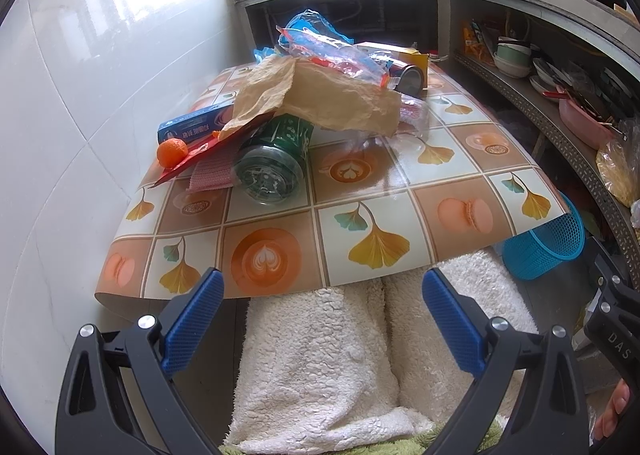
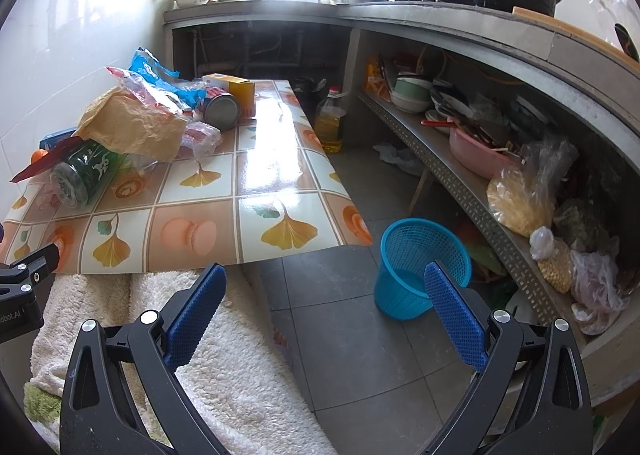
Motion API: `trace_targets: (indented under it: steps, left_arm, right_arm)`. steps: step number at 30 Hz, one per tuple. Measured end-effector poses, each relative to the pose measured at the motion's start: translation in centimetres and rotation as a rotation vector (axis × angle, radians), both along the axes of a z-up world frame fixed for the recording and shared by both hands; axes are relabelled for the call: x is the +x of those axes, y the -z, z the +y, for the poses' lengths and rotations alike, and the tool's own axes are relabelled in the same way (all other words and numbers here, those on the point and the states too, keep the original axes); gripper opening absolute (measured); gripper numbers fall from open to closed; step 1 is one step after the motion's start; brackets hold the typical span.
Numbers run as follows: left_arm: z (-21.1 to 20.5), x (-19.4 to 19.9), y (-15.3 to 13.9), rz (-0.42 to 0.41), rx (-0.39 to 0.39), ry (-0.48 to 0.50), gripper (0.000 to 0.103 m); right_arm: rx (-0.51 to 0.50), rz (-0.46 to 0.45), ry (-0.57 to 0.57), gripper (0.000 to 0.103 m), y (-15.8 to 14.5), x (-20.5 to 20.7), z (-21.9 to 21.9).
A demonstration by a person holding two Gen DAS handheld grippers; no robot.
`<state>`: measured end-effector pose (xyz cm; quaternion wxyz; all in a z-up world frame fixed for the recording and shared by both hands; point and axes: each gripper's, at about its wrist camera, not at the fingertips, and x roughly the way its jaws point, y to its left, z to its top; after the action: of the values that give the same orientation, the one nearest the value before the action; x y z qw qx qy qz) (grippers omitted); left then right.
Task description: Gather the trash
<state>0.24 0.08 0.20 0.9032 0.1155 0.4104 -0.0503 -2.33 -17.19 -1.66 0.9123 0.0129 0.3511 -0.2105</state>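
On the left the trash pile — brown paper, wrappers, a green jar — sits heaped against the wall side of the table, both the left gripper and right gripper hover wide and empty, while the blue basket waits on the floor to the right, apparently to receive it.
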Motion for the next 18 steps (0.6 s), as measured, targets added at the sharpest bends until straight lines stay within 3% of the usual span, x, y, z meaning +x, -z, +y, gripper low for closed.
trace_targets:
  steps: [18]
  left_arm:
    - [0.02, 0.01, 0.01, 0.001, -0.002, 0.0, 0.097]
  right_arm:
    - [-0.001, -0.001, 0.0, 0.095, 0.17, -0.01, -0.07]
